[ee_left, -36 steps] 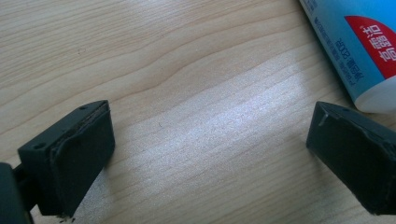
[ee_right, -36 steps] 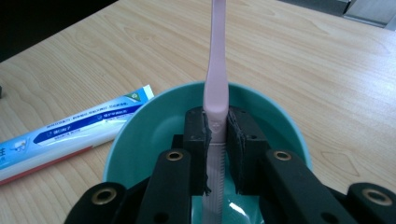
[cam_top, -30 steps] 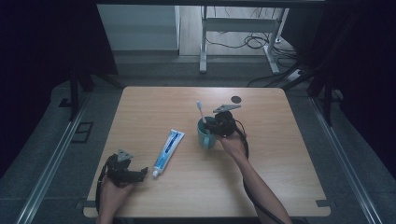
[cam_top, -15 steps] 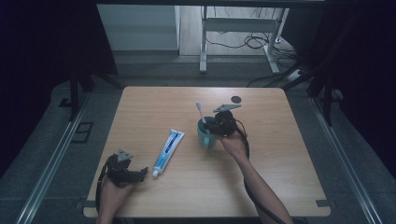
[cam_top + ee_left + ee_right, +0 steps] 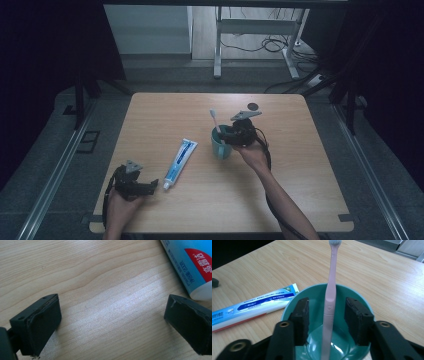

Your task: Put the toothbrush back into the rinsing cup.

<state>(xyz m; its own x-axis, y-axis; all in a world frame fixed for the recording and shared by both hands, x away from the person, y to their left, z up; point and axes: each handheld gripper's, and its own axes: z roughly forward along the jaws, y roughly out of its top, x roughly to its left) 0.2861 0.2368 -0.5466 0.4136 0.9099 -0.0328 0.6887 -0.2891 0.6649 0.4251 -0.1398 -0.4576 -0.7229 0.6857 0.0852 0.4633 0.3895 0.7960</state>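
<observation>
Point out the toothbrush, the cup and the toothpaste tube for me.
toothbrush [image 5: 330, 293]: right gripper view, pink handle.
cup [image 5: 315, 291]: right gripper view, teal far inner wall.
toothpaste tube [image 5: 179, 156]: high view, middle of body.

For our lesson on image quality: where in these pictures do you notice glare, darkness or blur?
High view: dark surroundings, the light wooden table dimly lit. Left gripper view: a pale sheen on the wood between the open jaws. Right gripper view: a bright glint in the bottom of the teal plastic cup; the near jaws look slightly soft.
</observation>
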